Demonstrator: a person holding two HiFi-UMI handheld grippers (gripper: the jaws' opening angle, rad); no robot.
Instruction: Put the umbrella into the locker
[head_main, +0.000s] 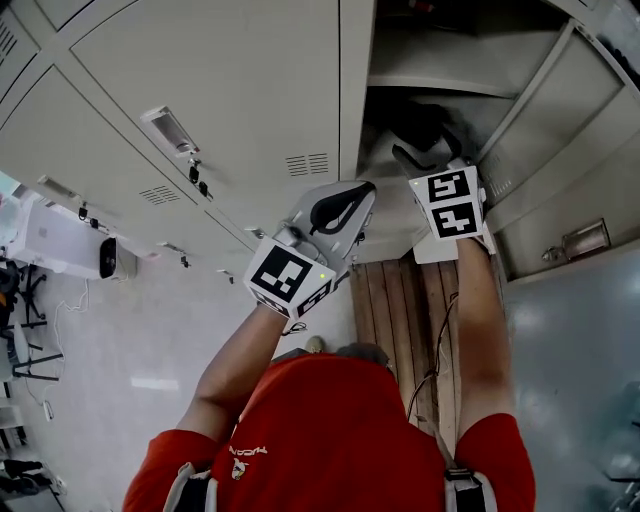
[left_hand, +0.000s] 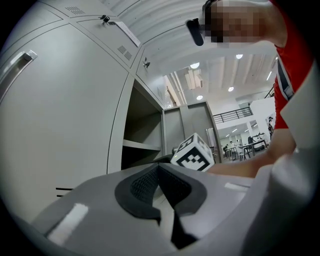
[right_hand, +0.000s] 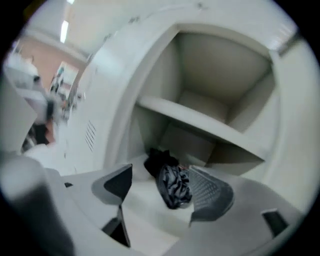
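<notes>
The folded dark umbrella (right_hand: 172, 184) lies on the floor of the open locker (right_hand: 200, 120), under its shelf. In the head view it is a dark shape (head_main: 422, 125) deep in that compartment. My right gripper (right_hand: 165, 187) is open in front of it; the umbrella shows between the pads (right_hand: 211, 192) but they do not press on it. From the head view, the right gripper (head_main: 432, 160) reaches into the locker mouth. My left gripper (head_main: 362, 192) is shut and empty, held beside the locker's left edge; its closed jaws (left_hand: 159, 187) face the opening.
Closed grey locker doors (head_main: 220, 90) with handles (head_main: 168, 128) fill the left. The open locker's door (head_main: 560, 150) swings out at the right. A shelf (head_main: 440, 85) crosses the compartment above the umbrella. Wooden planks (head_main: 400, 300) lie below the lockers.
</notes>
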